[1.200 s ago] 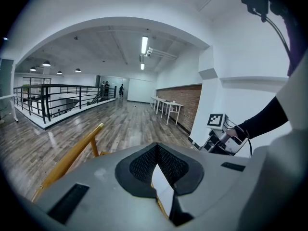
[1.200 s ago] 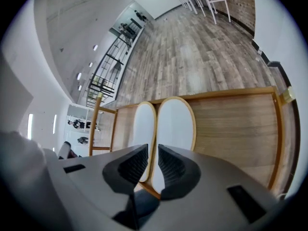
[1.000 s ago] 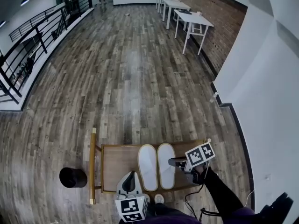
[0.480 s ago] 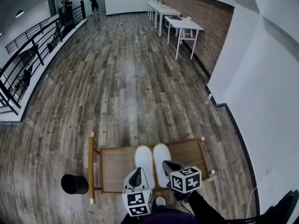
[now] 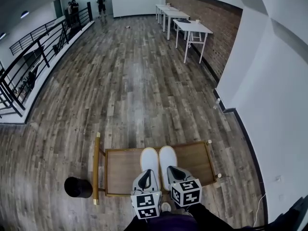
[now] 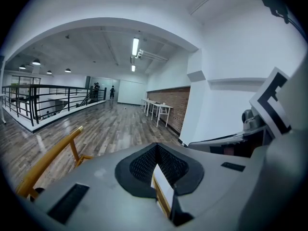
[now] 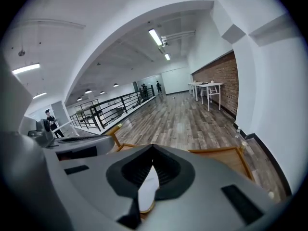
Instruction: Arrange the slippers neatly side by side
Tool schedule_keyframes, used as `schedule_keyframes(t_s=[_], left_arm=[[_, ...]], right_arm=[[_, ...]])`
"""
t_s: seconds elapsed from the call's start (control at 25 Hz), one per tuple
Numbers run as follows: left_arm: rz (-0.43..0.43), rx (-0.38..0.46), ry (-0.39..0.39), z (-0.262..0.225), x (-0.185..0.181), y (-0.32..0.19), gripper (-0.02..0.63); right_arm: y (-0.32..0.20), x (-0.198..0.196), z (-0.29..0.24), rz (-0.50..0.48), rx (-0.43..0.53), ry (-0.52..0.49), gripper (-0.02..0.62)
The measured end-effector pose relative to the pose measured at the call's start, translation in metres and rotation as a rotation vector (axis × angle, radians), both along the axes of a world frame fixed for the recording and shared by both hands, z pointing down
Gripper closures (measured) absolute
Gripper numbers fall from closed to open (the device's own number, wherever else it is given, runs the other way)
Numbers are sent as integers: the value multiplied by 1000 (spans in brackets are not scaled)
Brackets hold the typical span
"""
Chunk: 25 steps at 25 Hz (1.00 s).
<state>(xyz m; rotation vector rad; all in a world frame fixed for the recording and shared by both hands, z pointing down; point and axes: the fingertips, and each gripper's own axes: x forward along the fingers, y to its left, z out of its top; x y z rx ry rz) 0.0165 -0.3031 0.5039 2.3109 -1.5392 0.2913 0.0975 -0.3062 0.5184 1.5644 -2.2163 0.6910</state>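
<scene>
Two white slippers lie side by side on a low wooden table point(image 5: 197, 160), the left slipper point(image 5: 149, 159) touching the right slipper point(image 5: 167, 157), toes pointing away. My left gripper point(image 5: 146, 176) hovers over the left slipper's near end, jaws shut and empty. Beside it, my right gripper point(image 5: 176, 171) is over the right slipper's near end, also shut with nothing held. In the left gripper view the closed jaws point(image 6: 156, 147) leave only a white sliver of slipper point(image 6: 161, 187) showing. The right gripper view shows the same, with closed jaws point(image 7: 153, 149) and a strip of slipper point(image 7: 147, 186).
The table has a gold frame with a tall handle point(image 5: 96, 167) at its left. A black round object point(image 5: 78, 187) stands on the wood floor beside it. A white wall point(image 5: 269, 105) runs close on the right. White desks point(image 5: 191, 27) and a black railing point(image 5: 33, 52) are far off.
My right gripper has swung in from the table's right side and closed, now next to the left gripper. The left gripper has shifted slightly right. The slippers have not moved.
</scene>
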Motion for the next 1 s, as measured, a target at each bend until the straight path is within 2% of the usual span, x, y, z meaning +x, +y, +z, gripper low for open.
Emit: schedule_keyframes(t_s=[0.6, 1.0], left_arm=[[-34, 10, -2, -2, -13, -1, 606], [-28, 10, -8, -2, -16, -2, 606]], right_arm=[[5, -1, -6, -1, 48, 21, 597], [5, -7, -7, -18, 52, 31, 597]])
